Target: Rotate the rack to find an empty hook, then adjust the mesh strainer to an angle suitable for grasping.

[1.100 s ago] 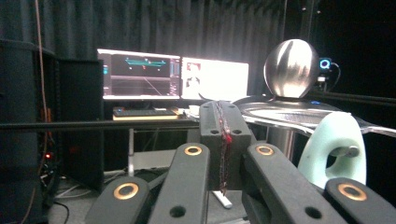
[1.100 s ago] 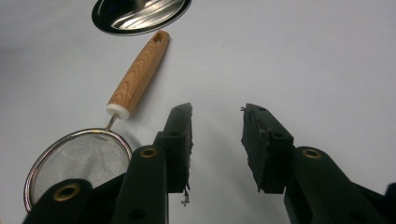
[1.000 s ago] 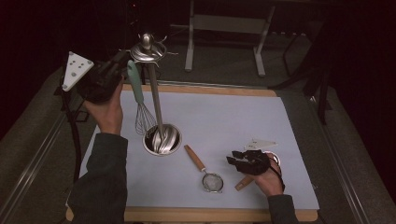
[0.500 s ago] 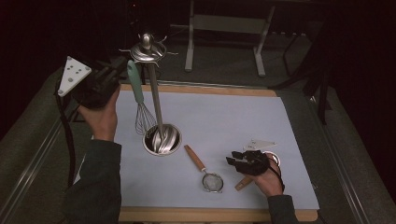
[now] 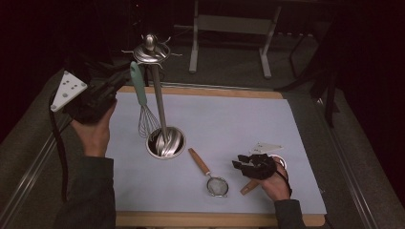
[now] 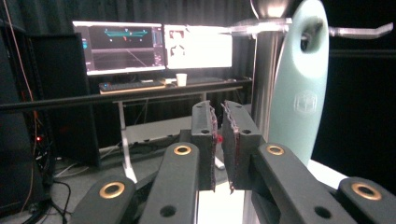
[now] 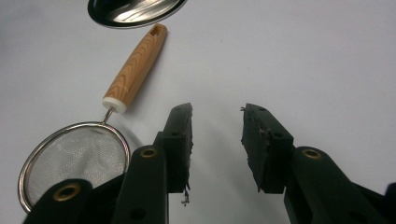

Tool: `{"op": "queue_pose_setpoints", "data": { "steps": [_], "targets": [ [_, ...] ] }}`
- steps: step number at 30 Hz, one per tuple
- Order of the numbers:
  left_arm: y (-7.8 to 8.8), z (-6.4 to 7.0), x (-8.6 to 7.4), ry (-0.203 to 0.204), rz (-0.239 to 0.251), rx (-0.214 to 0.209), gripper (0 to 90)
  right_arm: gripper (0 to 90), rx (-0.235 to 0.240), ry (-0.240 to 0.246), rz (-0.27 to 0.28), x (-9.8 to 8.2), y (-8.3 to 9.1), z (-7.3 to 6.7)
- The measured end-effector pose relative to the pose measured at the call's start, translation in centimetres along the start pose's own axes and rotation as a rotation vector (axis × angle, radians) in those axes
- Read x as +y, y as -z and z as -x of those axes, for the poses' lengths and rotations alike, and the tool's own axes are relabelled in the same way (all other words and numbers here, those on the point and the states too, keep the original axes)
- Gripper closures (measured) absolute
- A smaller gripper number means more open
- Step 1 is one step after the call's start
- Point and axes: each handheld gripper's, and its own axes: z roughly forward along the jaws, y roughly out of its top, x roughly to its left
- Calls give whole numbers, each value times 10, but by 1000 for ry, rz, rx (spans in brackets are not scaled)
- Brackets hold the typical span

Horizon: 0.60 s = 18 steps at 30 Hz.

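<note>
Leftward and down goes the left gripper (image 6: 218,140), backing off the stand; its jaws have just been opening, a narrow gap with nothing between them; released. Nearest us, the right gripper (image 7: 215,140) rests agape on the tabletop (image 5: 296,129), empty, the wooden-handled strainer (image 5: 210,174) just beside it; farther back, the whisk (image 5: 143,102) hangs by its mint handle from a hook of the utensil stand (image 5: 157,100). Hanging looks done; next, I'd judge, the strainer wants picking up by its handle.
</note>
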Motion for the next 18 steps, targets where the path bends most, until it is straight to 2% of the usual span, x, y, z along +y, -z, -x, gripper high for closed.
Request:
{"op": "queue_pose_setpoints", "data": {
  "steps": [4, 11, 15, 18],
  "targets": [
    [3, -1, -10, -9, -31, -1, 818, 622, 0, 1, 0, 0, 0, 0],
    [10, -3, -27, 11, -61, 3, 801, 621, 0, 2, 3, 0, 1, -1],
    [14, -4, -40, 18, -84, 19, 775, 618, -1, -3, 5, -1, 1, 1],
    [17, -4, -52, 23, -122, 39, 744, 617, -2, 0, 0, -1, 1, 0]
  ]
}}
